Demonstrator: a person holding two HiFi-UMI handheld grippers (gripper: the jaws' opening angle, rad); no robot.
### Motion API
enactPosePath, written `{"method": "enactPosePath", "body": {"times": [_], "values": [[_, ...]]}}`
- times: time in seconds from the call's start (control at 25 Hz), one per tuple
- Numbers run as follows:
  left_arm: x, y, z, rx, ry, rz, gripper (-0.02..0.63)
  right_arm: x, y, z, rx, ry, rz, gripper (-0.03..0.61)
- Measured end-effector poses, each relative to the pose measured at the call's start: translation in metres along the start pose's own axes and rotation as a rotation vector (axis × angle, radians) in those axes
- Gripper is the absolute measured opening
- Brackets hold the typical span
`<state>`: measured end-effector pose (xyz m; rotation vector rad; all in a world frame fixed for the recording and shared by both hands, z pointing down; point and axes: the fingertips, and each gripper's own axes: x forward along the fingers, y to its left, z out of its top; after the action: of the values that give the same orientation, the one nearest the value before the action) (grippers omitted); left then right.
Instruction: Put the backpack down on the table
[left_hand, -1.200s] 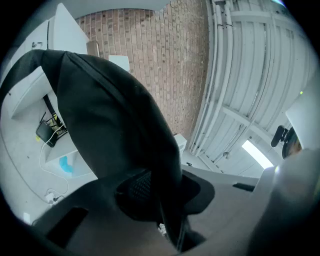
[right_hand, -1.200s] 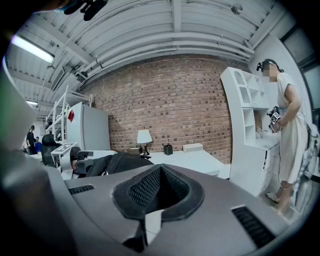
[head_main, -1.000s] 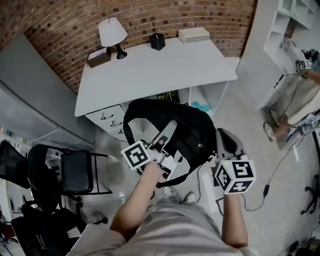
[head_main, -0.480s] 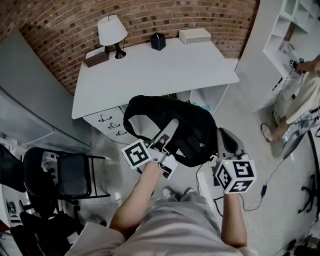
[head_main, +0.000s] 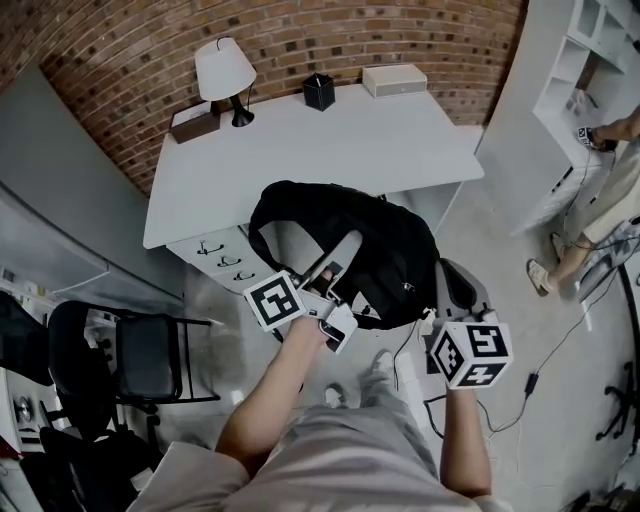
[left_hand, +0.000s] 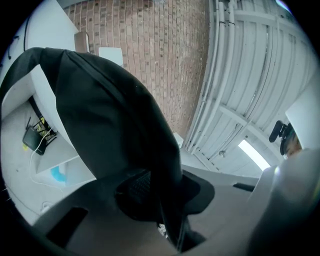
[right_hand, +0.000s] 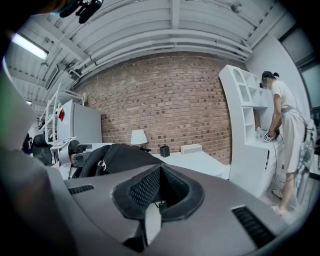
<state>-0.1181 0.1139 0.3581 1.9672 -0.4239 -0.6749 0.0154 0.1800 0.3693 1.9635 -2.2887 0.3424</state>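
The black backpack hangs in the air at the front edge of the white table, its top just over the rim. My left gripper is shut on the backpack's strap, and in the left gripper view the black fabric drapes over the left gripper and runs down between its jaws. My right gripper stays to the right of the bag, apart from it, shut with nothing in it. The right gripper view shows the right gripper level, the backpack to its left and the table beyond.
On the table's far side stand a lamp, a brown box, a black cup and a white box. Drawers sit under the table. A black chair is at left. A person stands by white shelves.
Both grippers and the backpack have moved toward the table; the bag's top now reaches its front edge. The person at right has shifted along the shelves.
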Motion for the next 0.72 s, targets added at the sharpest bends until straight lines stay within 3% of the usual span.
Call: {"method": "enactPosePath", "body": {"times": [0.72], "values": [[0.091,0.033,0.005,0.021,-0.01,0.045,0.064,0.071,-0.091,0.022,0.04,-0.004,0.038,0.0]]}}
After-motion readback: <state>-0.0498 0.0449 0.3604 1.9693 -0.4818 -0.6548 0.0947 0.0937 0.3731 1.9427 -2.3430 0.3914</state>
